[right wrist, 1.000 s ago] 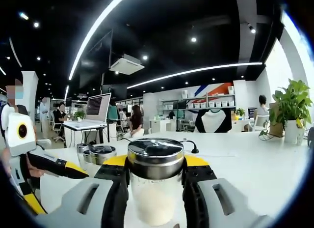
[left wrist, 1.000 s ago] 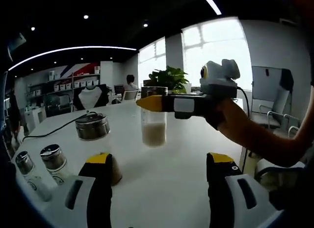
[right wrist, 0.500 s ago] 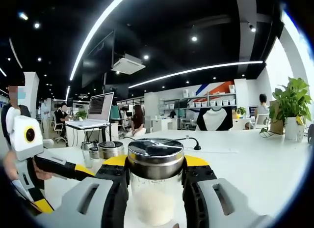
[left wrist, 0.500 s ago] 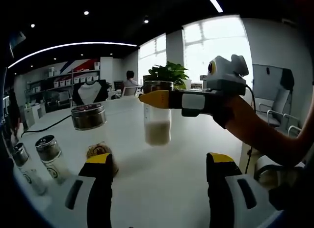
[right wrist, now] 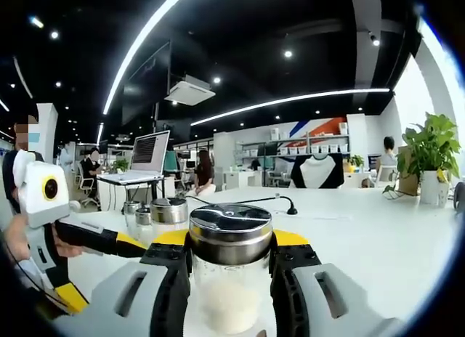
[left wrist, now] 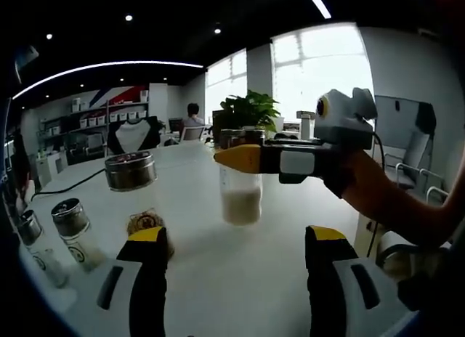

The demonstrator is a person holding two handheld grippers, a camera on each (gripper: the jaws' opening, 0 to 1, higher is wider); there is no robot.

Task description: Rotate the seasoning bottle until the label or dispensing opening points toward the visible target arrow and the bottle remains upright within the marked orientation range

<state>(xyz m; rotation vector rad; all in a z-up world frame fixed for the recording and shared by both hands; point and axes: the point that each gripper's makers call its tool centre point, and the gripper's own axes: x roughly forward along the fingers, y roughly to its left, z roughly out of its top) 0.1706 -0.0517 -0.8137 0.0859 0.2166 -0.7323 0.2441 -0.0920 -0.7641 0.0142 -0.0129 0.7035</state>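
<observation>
Seasoning bottle [right wrist: 229, 275]: standing upright between the right hand-held gripper's jaws.
Right hand-held gripper [right wrist: 229, 261]: clamping the bottle.
Left hand-held gripper [left wrist: 236, 242]: hovering with jaws apart over the counter [left wrist: 240, 279].

I see the seasoning bottle [right wrist: 230, 275] as a clear glass jar with a brushed-metal cap, about 1/3 full of white granules that sit level at the bottom. It stands upright, and in my right gripper view its body is clamped between the 2 black pads of the right gripper [right wrist: 230, 268]. In my left gripper view the same bottle [left wrist: 240, 188] stands over the white tabletop [left wrist: 232, 279], partly crossed by that gripper's yellow tip. I can't make out a label or the dispensing opening's direction.
</observation>
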